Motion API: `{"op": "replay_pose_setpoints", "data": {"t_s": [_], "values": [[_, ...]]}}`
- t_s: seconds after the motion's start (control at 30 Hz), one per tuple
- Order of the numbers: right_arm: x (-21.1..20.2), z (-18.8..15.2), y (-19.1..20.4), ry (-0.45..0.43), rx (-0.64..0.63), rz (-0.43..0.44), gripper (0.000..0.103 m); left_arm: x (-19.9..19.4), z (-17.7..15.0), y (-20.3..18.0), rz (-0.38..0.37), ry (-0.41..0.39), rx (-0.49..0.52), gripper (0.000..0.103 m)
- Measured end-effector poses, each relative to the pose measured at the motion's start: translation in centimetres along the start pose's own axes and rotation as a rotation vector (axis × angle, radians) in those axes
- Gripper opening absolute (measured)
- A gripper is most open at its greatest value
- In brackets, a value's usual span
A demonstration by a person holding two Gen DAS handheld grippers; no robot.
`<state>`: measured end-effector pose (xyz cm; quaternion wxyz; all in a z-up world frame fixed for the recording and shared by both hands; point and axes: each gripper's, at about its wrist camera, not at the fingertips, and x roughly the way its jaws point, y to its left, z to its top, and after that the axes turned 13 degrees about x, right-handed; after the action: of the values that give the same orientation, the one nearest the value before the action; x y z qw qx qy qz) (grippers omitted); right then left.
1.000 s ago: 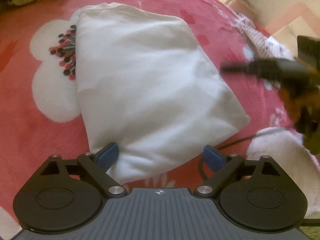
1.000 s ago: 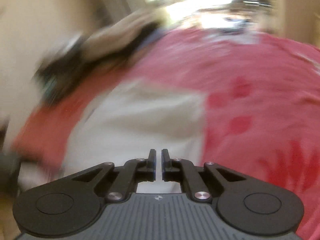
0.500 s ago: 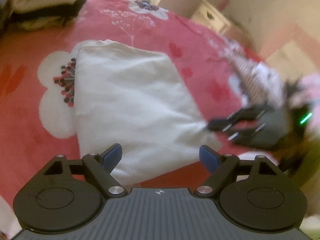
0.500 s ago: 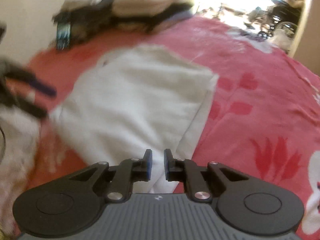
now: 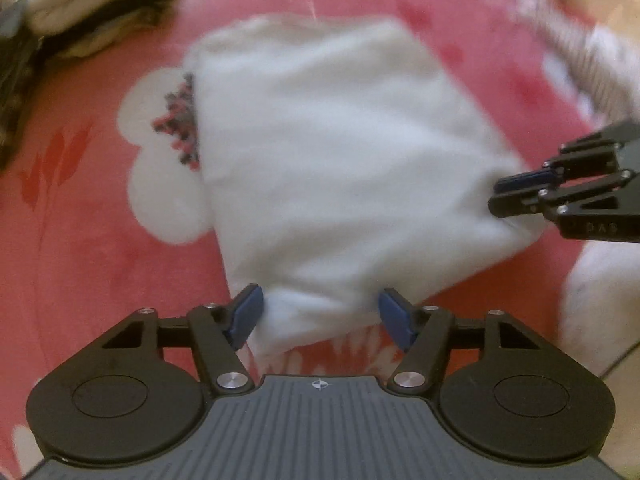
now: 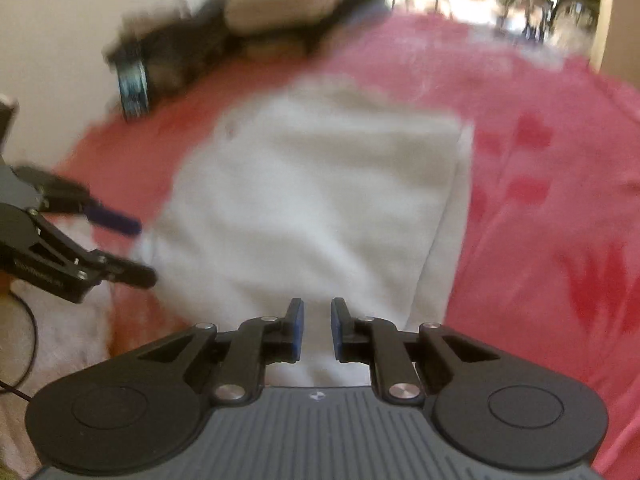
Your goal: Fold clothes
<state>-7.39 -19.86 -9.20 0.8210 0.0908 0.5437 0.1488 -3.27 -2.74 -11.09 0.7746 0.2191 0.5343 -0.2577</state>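
White folded garment [image 5: 340,168] lies on pink floral blanket [image 5: 80,240] — left gripper [image 5: 320,312] closing around its corner, right gripper [image 6: 317,328] opening over its edge, neither pressing; gripper lettering too blurred to read.

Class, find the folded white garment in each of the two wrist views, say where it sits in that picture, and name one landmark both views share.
Left wrist view: the folded white garment fills the centre, its near corner between the left gripper fingers.
Right wrist view: the garment lies centre, running down to the right gripper.
Shared landmark: the pink floral blanket beneath it.
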Motion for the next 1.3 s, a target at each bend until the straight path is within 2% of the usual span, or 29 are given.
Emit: {"op": "replay_pose_setpoints", "data": {"t_s": [0.07, 0.17, 0.27, 0.3, 0.43, 0.53, 0.57, 0.73, 0.87, 0.97, 1.07, 1.17, 1.3], "values": [[2.4, -1.0, -0.2, 0.051, 0.008, -0.038, 0.012, 0.5, 0.0, -1.0, 0.037, 0.002, 0.052, 0.071], [2.1, -0.4, -0.1, 0.057, 0.036, -0.039, 0.011, 0.8, -0.1, -1.8, 0.069, 0.002, 0.096, 0.07], [1.7, -0.4, 0.2, 0.047, 0.037, -0.048, 0.011, -0.6, 0.1, -1.3, 0.064, -0.02, 0.075, 0.062], [1.4, -0.4, 0.3, 0.041, 0.038, -0.051, 0.011, -1.3, 0.3, -1.2, 0.064, -0.035, 0.073, 0.058], [-1.4, 0.3, 1.2, -0.025, 0.076, -0.041, 0.014, -3.6, 1.4, -0.8, 0.1, -0.131, 0.095, 0.057], [-2.3, 1.6, 1.9, -0.079, 0.095, -0.035, 0.014, -2.9, 2.9, -0.1, 0.101, -0.154, 0.08, 0.057], [-2.2, 1.9, 2.0, -0.089, 0.099, -0.036, 0.014, -2.4, 3.3, 0.1, 0.099, -0.154, 0.07, 0.057], [2.4, 2.0, 1.5, -0.024, 0.13, -0.055, 0.013, 2.0, 3.3, 0.0, 0.09, -0.089, 0.04, 0.06], [2.9, 3.1, 1.3, 0.009, 0.138, -0.061, 0.012, 1.2, 3.7, 0.7, 0.071, -0.088, 0.011, 0.059], [1.3, 4.6, 1.3, -0.022, 0.157, -0.066, 0.014, 0.1, 4.1, 2.0, 0.071, -0.124, -0.034, 0.057], [0.2, 6.6, 1.1, -0.103, 0.171, -0.072, 0.015, 0.0, 5.0, 3.3, 0.101, -0.162, -0.07, 0.057], [1.5, 8.2, 0.6, -0.128, 0.198, -0.088, 0.015, 1.8, 6.2, 4.6, 0.089, -0.105, -0.113, 0.058], [6.3, 8.2, 0.1, -0.045, 0.195, -0.123, 0.014, 3.6, 6.9, 4.8, 0.078, -0.048, -0.115, 0.066]]}}
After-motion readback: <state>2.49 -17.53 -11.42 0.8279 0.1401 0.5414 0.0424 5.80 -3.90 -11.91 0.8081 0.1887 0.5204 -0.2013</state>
